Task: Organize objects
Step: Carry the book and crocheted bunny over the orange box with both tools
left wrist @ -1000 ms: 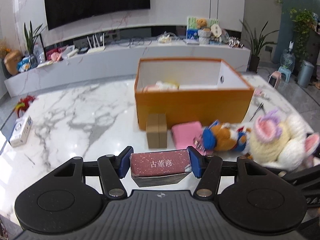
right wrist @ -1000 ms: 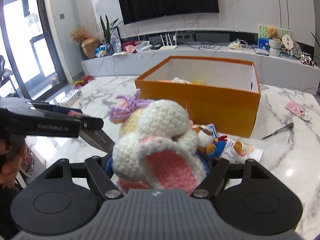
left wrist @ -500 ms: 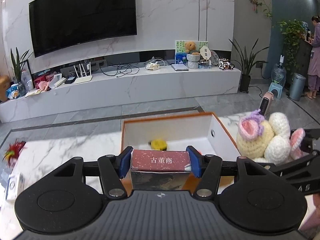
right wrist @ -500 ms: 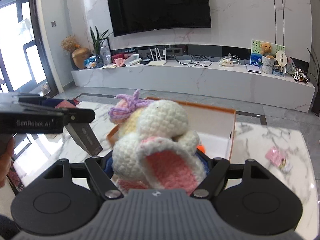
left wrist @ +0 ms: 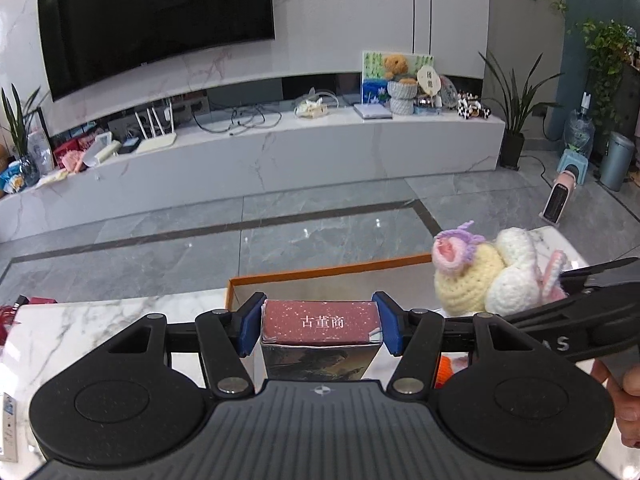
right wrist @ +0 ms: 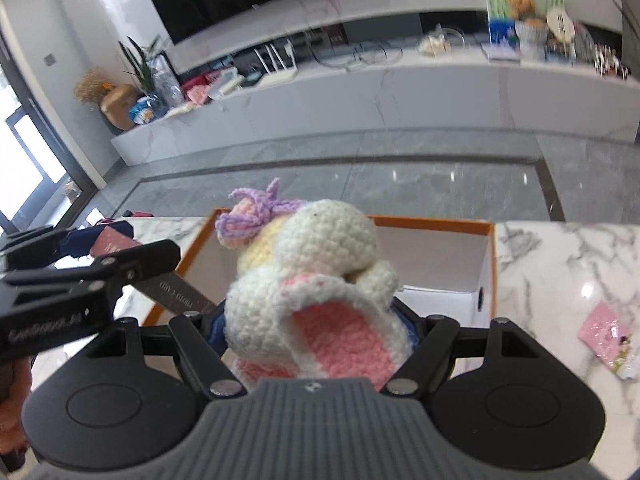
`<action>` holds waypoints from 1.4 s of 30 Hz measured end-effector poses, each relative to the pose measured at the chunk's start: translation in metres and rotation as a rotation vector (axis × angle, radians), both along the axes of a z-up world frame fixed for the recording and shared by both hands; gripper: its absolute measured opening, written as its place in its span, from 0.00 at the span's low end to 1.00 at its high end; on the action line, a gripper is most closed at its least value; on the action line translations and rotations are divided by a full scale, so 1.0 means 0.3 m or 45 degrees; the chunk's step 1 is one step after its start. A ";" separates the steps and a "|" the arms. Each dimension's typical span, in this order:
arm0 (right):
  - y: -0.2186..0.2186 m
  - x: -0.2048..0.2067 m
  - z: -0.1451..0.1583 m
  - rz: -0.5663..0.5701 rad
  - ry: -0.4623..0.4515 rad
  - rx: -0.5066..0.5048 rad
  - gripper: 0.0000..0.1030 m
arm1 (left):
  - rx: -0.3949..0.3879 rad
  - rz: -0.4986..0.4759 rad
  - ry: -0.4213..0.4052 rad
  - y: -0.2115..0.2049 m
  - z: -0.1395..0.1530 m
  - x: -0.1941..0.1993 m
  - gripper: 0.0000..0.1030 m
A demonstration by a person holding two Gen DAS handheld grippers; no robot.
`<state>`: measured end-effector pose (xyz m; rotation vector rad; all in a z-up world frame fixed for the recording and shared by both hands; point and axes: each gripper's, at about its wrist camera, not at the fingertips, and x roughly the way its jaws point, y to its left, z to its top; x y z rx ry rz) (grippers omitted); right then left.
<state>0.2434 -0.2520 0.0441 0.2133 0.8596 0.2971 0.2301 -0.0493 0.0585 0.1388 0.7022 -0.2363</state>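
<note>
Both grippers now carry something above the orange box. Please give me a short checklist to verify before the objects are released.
1. Left gripper holds the red card box between both blue fingers: ok.
2. Right gripper grips the crochet plush toy: ok.
3. Orange box is open at the top: ok.
4. Plush toy is over the box opening: ok.
5. Card box is fully past the near rim of the box: cannot tell, the gripper hides it.
6. Free space on the box floor under both objects: cannot tell.
</note>
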 end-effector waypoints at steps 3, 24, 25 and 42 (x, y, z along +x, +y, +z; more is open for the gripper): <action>0.001 0.050 -0.049 0.002 0.035 -0.020 0.75 | 0.012 0.003 0.018 -0.001 -0.039 0.032 0.65; 0.066 0.169 -0.268 0.044 0.268 -0.269 0.75 | 0.155 -0.033 0.087 -0.079 -0.152 0.113 0.65; 0.069 0.174 -0.274 0.043 0.284 -0.270 0.75 | 0.157 -0.042 0.091 -0.089 -0.154 0.115 0.65; 0.045 0.189 -0.294 0.049 0.331 -0.234 0.76 | 0.271 -0.094 0.187 -0.142 -0.252 0.243 0.64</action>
